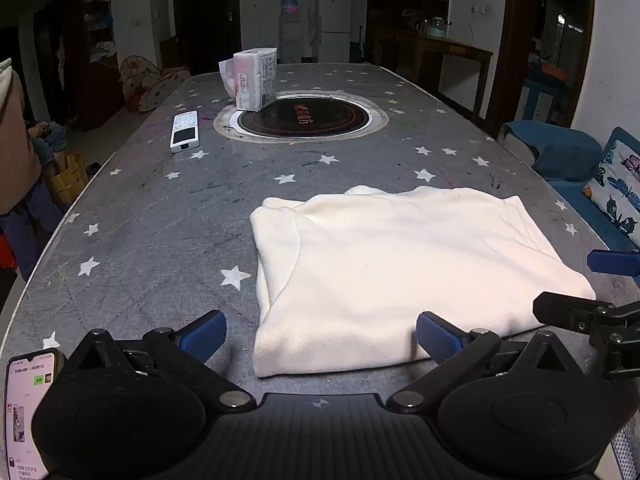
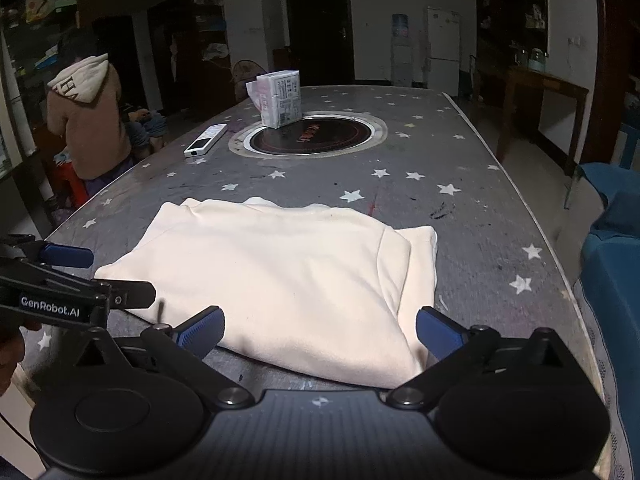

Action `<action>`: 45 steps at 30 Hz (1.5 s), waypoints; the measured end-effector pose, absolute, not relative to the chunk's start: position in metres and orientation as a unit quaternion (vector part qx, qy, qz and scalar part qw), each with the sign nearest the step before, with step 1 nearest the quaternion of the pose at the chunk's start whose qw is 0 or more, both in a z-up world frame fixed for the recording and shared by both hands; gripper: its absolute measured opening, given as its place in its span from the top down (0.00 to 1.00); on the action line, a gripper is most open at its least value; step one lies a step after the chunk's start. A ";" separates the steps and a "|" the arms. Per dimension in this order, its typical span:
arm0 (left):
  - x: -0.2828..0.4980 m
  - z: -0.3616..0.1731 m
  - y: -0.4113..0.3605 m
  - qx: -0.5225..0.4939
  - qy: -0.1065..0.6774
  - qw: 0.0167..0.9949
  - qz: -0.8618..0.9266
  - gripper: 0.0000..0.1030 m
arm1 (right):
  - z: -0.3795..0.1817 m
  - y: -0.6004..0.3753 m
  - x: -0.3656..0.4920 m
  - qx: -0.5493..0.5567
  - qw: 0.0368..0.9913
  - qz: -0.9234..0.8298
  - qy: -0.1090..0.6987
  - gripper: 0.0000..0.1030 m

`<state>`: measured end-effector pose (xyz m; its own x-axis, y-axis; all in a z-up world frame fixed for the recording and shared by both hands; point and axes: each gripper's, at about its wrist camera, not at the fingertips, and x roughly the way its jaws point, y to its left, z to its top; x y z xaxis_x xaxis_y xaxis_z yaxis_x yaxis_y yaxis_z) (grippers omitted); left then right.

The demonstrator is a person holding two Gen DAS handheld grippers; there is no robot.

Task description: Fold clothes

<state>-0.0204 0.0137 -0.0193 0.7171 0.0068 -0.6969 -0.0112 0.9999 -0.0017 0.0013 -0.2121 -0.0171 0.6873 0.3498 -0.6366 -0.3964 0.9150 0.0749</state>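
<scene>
While the room behind stays dim, these lines set out what shows.

Worktop: a long worktop (image 1: pixel 152 216) with rounded corners, under a grey quilted cover printed with white stars and smudged with dark marks; a round black hotplate (image 1: pixel 304 120) in a metal ring sits sunk into its middle.
Room: white walls, dark wooden shelving and doors, a white fridge (image 1: pixel 335 20) and a water dispenser (image 1: pixel 289 24) at the far wall, a wooden side table at the right, a blue sofa (image 1: pixel 560 152) with a butterfly-print cushion.
Person: someone in a tan hooded top (image 2: pixel 88 120) bends away beside the worktop's far left edge.
Small things: a white remote (image 1: pixel 185 131) lies left of the hotplate; a plastic-wrapped tissue pack (image 1: pixel 256 79) stands on the hotplate's rim; a lit phone (image 1: pixel 28 412) rests at the near left corner.
Garment: a cream sweatshirt (image 1: pixel 400 268) of soft, fleecy cloth lies folded into a rough rectangle on the near part of the worktop, one folded-in panel edge running down each side.
Left tongs (image 1: pixel 320 336): spread wide and released, grasping nothing; blue ribbed pads low at the garment's near left corner, the right pad over the cloth edge.
Right tongs (image 2: pixel 320 332): likewise spread wide and empty, straddling the garment's near right corner; whether the pads touch the cloth I cannot tell.
</scene>
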 end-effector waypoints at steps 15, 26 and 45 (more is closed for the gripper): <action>-0.034 -0.019 -0.001 0.013 0.376 0.927 0.001 0.00 | -0.019 -0.215 -0.009 -0.032 0.920 0.182 0.346 0.00; -0.047 -0.018 -0.007 0.025 0.370 0.929 0.006 0.00 | -0.021 -0.211 -0.026 -0.042 0.920 0.181 0.344 0.00; -0.062 -0.018 -0.016 0.037 0.360 0.932 0.004 0.00 | -0.023 -0.209 -0.044 -0.044 0.919 0.187 0.344 0.00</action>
<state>-0.0620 -0.0158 -0.0180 0.7411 0.0346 -0.6706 0.0191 0.9972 0.0726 -0.0441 -0.2087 -0.0232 0.6935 0.3137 -0.6486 -0.3744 0.9261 0.0476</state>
